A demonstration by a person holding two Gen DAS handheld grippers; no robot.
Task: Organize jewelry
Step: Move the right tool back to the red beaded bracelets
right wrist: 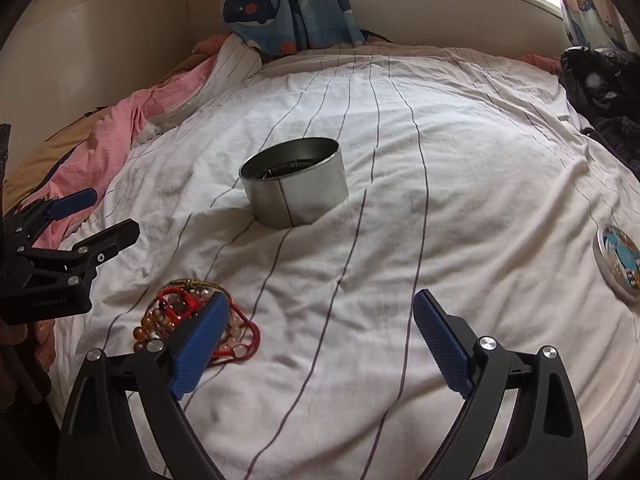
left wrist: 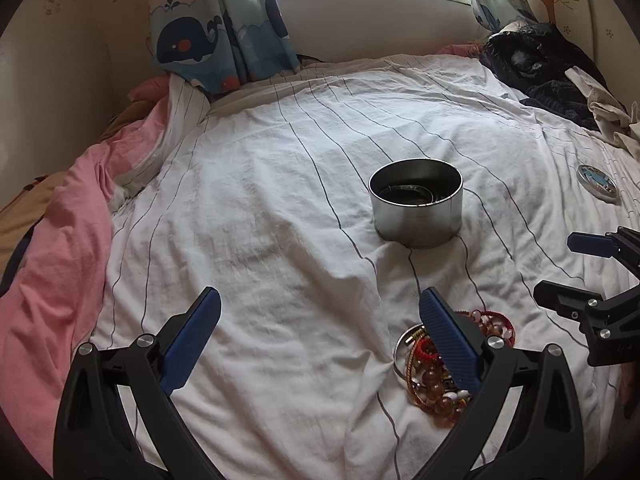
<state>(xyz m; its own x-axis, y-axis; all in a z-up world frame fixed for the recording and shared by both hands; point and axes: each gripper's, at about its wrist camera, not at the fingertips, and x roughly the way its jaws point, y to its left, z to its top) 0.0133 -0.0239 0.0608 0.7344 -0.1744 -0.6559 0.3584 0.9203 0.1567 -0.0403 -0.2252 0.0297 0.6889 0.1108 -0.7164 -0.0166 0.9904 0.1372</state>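
Observation:
A round metal tin (left wrist: 416, 204) (right wrist: 294, 184) stands open on the white striped bedsheet, with dark pieces lying inside. A tangle of bead bracelets, red cords and a metal bangle (left wrist: 434, 376) (right wrist: 192, 320) lies on the sheet nearer to me. My left gripper (left wrist: 320, 308) is open with bare sheet between its fingers; its right finger covers part of the jewelry pile. My right gripper (right wrist: 320, 312) is open too, nothing between its blue pads, and its left finger overlaps the pile's right side. Each gripper shows at the edge of the other's view, left gripper (right wrist: 96, 216), right gripper (left wrist: 556, 268).
The tin's lid (left wrist: 599, 182) (right wrist: 618, 258), with a blue picture, lies on the sheet to the right. A pink blanket (left wrist: 60, 240) is bunched along the left, dark clothing (left wrist: 536, 68) at the far right. Whale curtains (left wrist: 216, 40) hang at the bed's far end.

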